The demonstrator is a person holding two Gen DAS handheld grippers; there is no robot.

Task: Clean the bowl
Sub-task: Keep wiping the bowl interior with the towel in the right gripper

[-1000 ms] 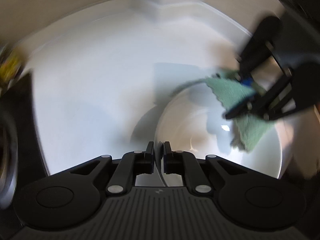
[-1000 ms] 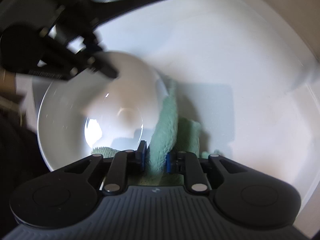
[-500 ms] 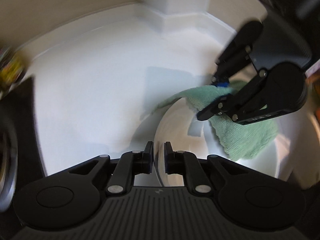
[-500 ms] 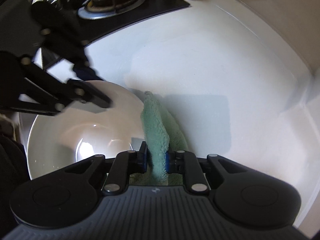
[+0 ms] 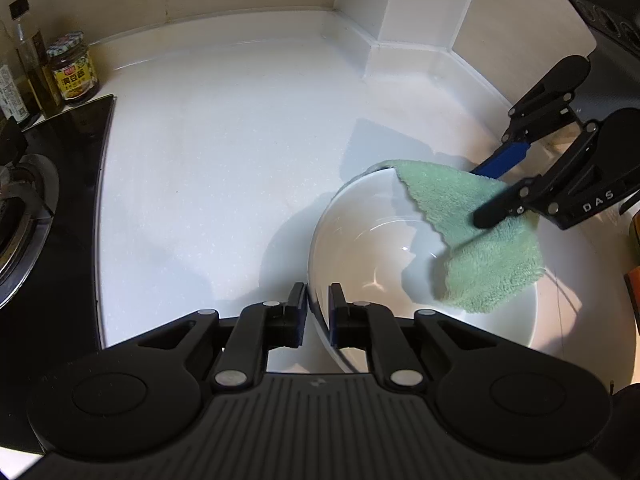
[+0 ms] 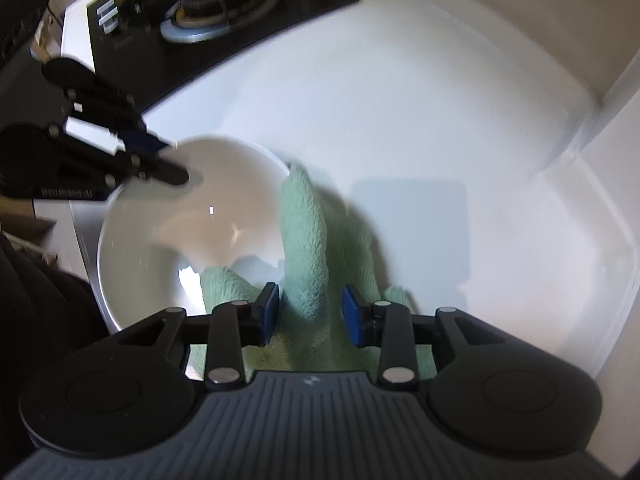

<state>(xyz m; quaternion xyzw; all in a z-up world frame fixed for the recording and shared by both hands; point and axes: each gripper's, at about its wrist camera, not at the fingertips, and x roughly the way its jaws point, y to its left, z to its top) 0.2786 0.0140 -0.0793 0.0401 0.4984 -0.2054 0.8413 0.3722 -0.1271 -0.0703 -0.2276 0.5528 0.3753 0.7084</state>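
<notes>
Left wrist view: left hand-held gripper (image 5: 317, 304) is clenched on the near rim of the white bowl (image 5: 360, 240), one finger outside the wall, one inside. Bowl sits on the white counter (image 5: 224, 152), right of centre. Green cloth (image 5: 476, 236) is draped over the bowl's far-right rim and hangs down into it. Right hand-held gripper (image 5: 486, 196) comes in from the right, over the cloth; blue pad on the far finger, black near finger lying on the cloth. Can't tell from this angle whether it grips. Black stove top (image 5: 44, 200) with a burner at the left edge; a jar (image 5: 74, 68) with a yellow label and an oil bottle (image 5: 34, 72) stand behind it by the wall.

Right wrist view (some motion blur): right hand-held gripper (image 6: 309, 312) is released, blue pads spread apart, with a ridge of the green cloth (image 6: 306, 240) standing between them and touching neither pad. Cloth lies over the bowl's right rim, part inside the bowl (image 6: 192, 216), part on the counter (image 6: 440, 128). Left hand-held gripper (image 6: 168, 160) enters from the left, pinching the bowl's far-left rim. Stove top (image 6: 224, 12) at the top left.
</notes>
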